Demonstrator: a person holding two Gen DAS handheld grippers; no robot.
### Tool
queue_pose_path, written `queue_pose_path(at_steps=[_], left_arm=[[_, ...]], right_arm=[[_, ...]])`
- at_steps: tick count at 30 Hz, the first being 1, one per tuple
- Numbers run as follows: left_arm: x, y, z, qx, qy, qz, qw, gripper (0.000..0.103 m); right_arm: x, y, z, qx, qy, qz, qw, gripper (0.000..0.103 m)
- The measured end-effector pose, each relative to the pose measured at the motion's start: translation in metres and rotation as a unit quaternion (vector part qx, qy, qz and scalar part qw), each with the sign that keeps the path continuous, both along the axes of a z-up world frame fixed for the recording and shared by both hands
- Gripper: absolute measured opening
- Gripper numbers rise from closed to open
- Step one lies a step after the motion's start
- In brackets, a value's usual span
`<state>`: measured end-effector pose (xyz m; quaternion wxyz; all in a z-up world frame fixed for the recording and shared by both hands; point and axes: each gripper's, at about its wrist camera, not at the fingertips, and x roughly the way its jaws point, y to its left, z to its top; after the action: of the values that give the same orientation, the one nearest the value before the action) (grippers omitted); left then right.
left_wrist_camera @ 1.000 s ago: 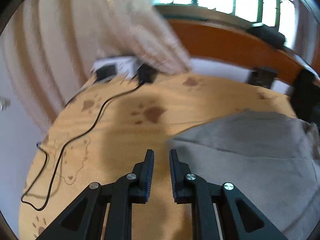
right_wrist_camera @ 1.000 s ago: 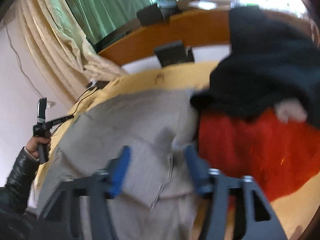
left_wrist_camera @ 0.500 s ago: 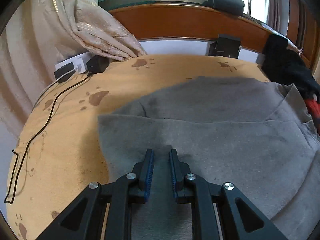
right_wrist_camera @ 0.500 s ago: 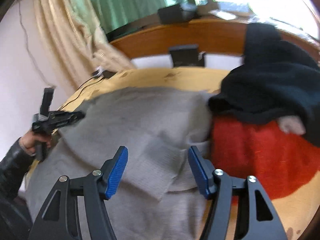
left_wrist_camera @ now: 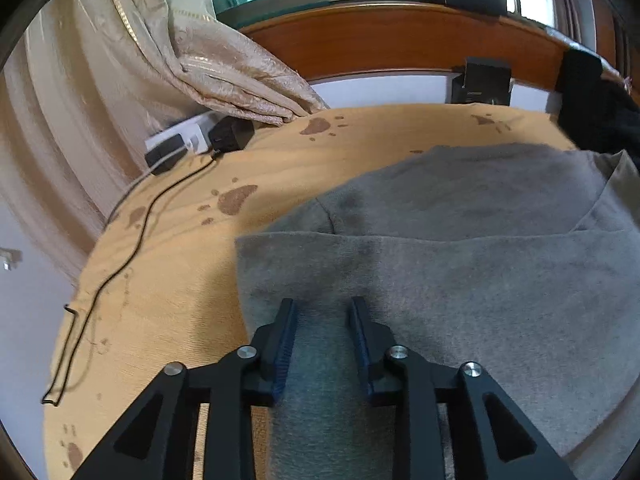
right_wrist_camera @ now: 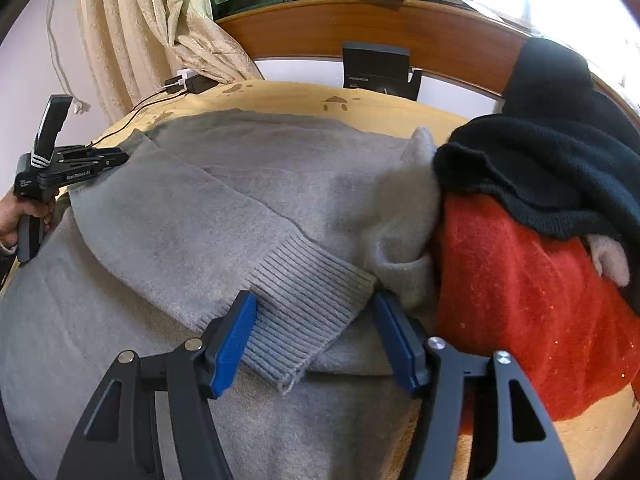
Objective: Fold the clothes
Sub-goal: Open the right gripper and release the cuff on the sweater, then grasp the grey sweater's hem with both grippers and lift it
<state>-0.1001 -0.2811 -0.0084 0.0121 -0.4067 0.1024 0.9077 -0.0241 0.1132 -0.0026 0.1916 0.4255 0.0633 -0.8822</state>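
3 sweaters: 1 grey (right_wrist_camera: 224,208), 1 red (right_wrist_camera: 520,280), 1 black (right_wrist_camera: 552,168).

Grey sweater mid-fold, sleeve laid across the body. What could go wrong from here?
1. The right claw straddles the ribbed cuff, jaws open; closing may also pinch the body layer of the grey sweater beneath.
2. The left claw, whose jaws have just been opening, has fabric between them; lifting away could drag the fold.
3. The red garment and black garment crowd the sweater's right edge; the next fold may catch them.
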Motion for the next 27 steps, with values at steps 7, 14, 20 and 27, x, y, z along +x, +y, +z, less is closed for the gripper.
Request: queue_pose_path(at_steps=[7,14,20,27], left_arm=[[0.047,-0.013,0.027,0.111,-0.014,-0.005,0.9937,0.042],[0.177,-0.015,0.061,0.14,0.008,-0.088,0.9862,0.062],[0.281,-0.037,0.058,0.156,0.005,-0.133,0.9788,0.064],[0.353,-0.062,0.028,0.189,-0.04,-0.155,0.9688,0.064]], right_arm=[[0.0,-0.001,0.001,0.001,0.003,0.001,1.0,0.066],[0.004,0.0,0.002,-0.006,0.01,0.002,1.0,0.068],[0.067,0.013,0.044,-0.055,0.081,0.01,0.995,0.071],[0.187,0.037,0.102,-0.11,0.168,0.066,0.977,0.082]])
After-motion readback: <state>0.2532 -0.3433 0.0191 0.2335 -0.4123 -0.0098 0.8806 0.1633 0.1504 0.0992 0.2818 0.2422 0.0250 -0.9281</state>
